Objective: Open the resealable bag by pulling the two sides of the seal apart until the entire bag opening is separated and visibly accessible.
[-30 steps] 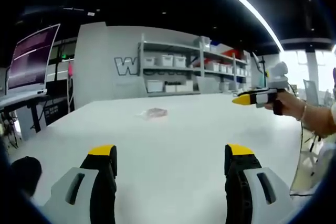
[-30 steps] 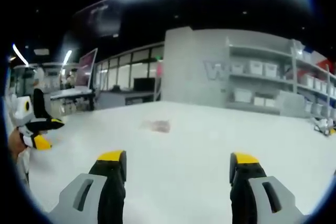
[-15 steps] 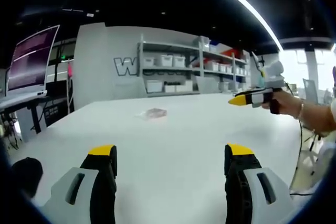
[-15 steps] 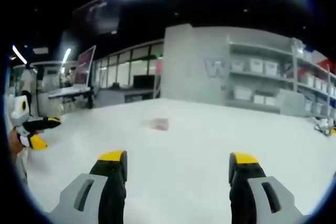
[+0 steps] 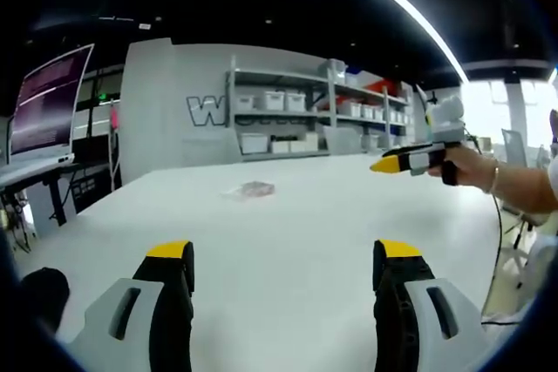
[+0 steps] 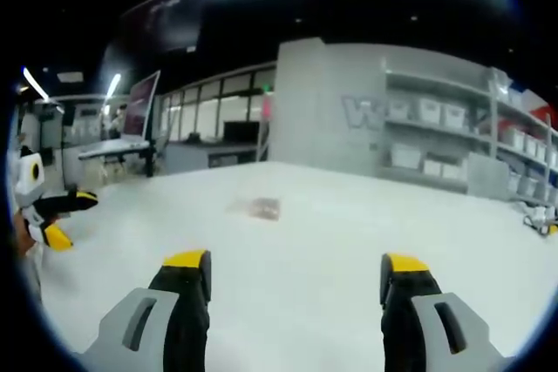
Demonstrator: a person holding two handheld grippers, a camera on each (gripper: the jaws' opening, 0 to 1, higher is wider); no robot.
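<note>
White and wide, the table [image 5: 288, 241] takes up the lower half of both views, with a large workshop room behind it. On it lies the resealable bag [image 5: 250, 189], small and clear with something pinkish inside, flat on the surface far from both cameras; whether its seal is closed is too small to tell. In the left gripper view it sits at about 12 o'clock from the left gripper [image 5: 281, 260], well apart from the tips. In the right gripper view the bag [image 6: 259, 207] is at about 11 o'clock from the right gripper [image 6: 296, 269], also well apart.

Both grippers hold nothing, and each one has its yellow-tipped jaws standing wide.

At 3 o'clock in the left gripper view the right gripper [image 5: 410, 161] comes in, held by a hand [image 5: 466, 167] above the table, pointing toward the bag; from this side I cannot tell its gap. At 9 o'clock in the right gripper view the left gripper [image 6: 54, 215] shows with jaws apart.

Behind the table stand grey shelves [image 5: 296, 115] with white bins, and at 10 o'clock a monitor [image 5: 48, 102] on a desk.
</note>
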